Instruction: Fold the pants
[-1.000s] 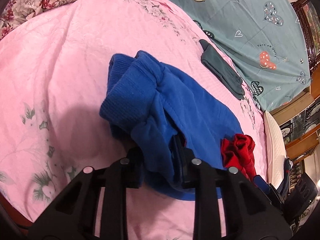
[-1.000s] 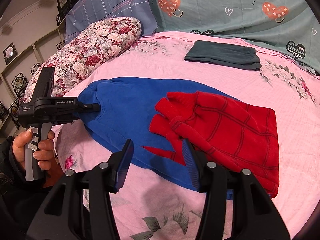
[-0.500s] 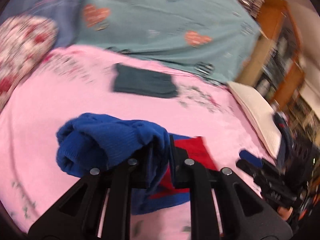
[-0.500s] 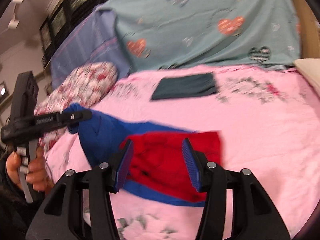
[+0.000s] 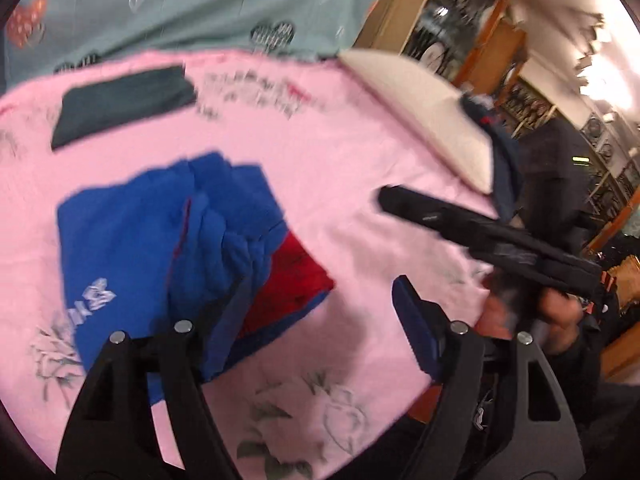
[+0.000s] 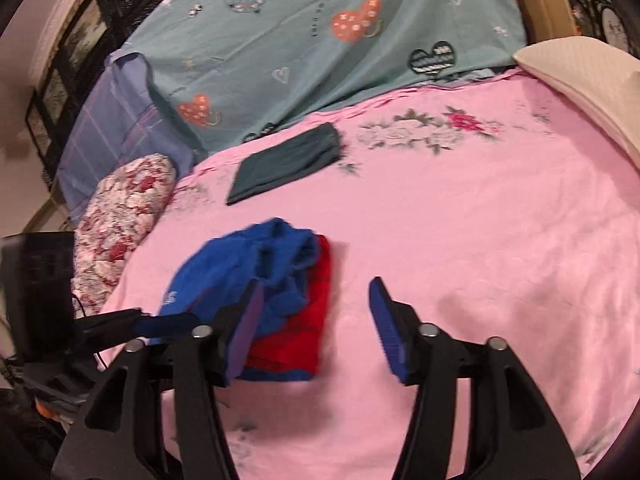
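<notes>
The blue pants (image 5: 132, 248) lie folded on the pink bedspread (image 5: 360, 168), with their red part (image 5: 296, 280) showing at the right edge of the fold. My left gripper (image 5: 320, 320) hovers just above that edge. Its jaws are opening and no cloth is pinched between the pads. In the right wrist view the pants (image 6: 240, 272) and red part (image 6: 304, 320) lie under my right gripper (image 6: 316, 324). Its jaws are opening too and hold nothing. The right gripper (image 5: 480, 232) is also visible in the left wrist view, held by a hand (image 5: 560, 308).
A dark folded garment (image 6: 284, 164) lies farther back on the bedspread. A floral pillow (image 6: 120, 224) sits at the left, a cream pillow (image 6: 580, 80) at the right, and a teal heart-print sheet (image 6: 320, 40) behind. Wooden shelves (image 5: 460, 20) stand beyond the bed.
The left gripper carried the blue fold to the right over the red part and let go of it. The right gripper's jaws have spread wider. Both views have swung and rolled.
</notes>
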Available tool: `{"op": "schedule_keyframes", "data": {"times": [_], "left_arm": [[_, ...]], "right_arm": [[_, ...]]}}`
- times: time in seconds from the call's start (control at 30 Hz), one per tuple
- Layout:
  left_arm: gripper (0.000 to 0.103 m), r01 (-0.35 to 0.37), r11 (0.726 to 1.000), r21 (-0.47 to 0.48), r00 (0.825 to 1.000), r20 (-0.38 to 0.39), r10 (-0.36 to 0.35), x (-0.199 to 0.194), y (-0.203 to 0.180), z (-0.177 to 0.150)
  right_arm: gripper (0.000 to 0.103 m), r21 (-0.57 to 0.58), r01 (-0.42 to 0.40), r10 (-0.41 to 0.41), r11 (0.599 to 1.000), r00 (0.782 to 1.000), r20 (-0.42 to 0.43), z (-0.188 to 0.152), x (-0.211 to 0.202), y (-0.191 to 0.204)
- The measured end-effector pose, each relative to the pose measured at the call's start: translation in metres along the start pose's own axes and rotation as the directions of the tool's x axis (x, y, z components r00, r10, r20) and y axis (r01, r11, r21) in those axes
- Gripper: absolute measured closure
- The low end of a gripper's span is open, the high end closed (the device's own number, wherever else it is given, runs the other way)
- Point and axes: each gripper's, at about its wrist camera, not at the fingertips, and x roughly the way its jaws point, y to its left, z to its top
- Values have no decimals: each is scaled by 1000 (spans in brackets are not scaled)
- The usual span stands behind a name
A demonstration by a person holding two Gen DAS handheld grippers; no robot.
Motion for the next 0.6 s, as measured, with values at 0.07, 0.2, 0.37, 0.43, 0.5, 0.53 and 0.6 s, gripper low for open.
{"op": "schedule_keyframes", "data": {"times": [0.07,0.2,0.37,0.43,0.5,0.53,0.6], "left_arm": [[25,-18,1000,7,997,78,17,-35,2,-4],[23,-120,984,-128,977,159,140,-71,47,-13],[23,-208,920,-331,967,71,245,-65,119,-39],[23,-227,907,-355,967,32,254,-57,129,-46],[23,-222,912,-345,969,25,246,-49,125,-47],[23,-225,918,-326,969,25,246,-47,120,-47],[23,-232,928,-291,967,30,251,-42,109,-46]], "right_arm": [[26,-25,-60,60,998,998,-21,5,9,14],[24,-16,-124,122,992,988,-95,14,40,29],[24,48,-106,115,993,962,-246,12,106,32],[58,94,-87,111,992,949,-294,7,122,26],[73,114,-142,170,983,939,-299,8,123,29],[75,85,-151,168,985,948,-270,11,113,35],[75,40,-179,183,983,962,-201,21,81,49]]}}
